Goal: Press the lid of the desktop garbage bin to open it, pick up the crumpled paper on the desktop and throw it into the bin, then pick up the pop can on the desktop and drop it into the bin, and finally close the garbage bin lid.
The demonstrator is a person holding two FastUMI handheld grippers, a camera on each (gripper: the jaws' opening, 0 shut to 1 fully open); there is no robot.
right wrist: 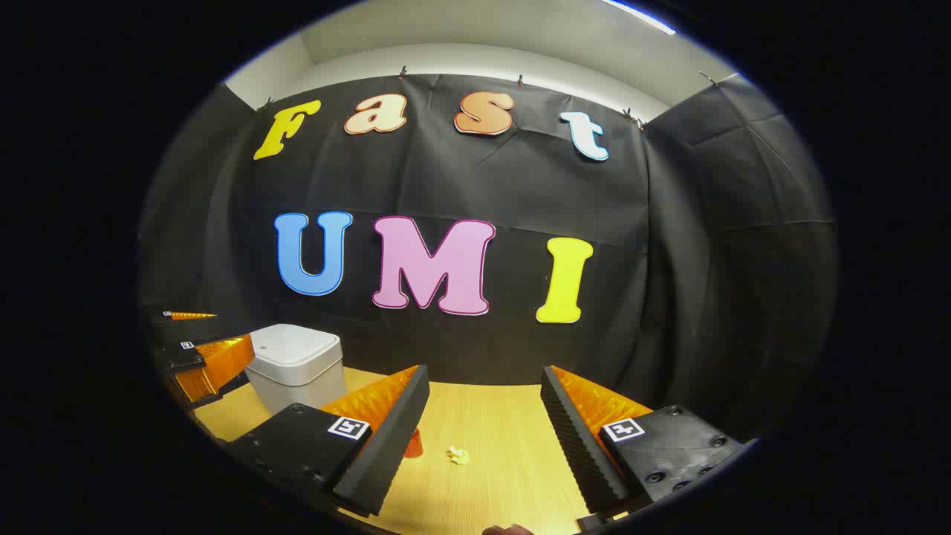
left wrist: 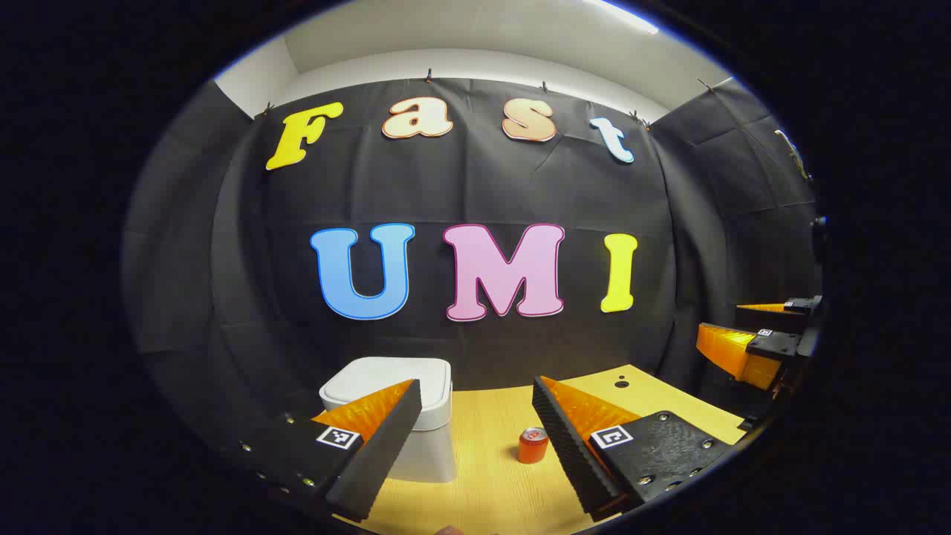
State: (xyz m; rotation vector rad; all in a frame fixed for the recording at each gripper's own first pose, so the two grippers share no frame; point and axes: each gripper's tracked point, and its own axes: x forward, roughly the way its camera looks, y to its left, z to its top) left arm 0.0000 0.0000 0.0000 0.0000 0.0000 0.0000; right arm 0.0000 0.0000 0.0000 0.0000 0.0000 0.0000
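Observation:
A white desktop bin with its lid down stands at the back left of the wooden table. My left gripper is open above the table, its left finger in front of the bin. An orange pop can stands upright between its fingers, farther off. In the right gripper view the bin sits at the left, and a small crumpled paper lies on the table between the open fingers of my right gripper. The can peeks from behind the right gripper's left finger.
The other gripper shows at the right edge of the left gripper view, and the left one shows beside the bin at the left of the right gripper view. Black cloth walls close the table's back and sides.

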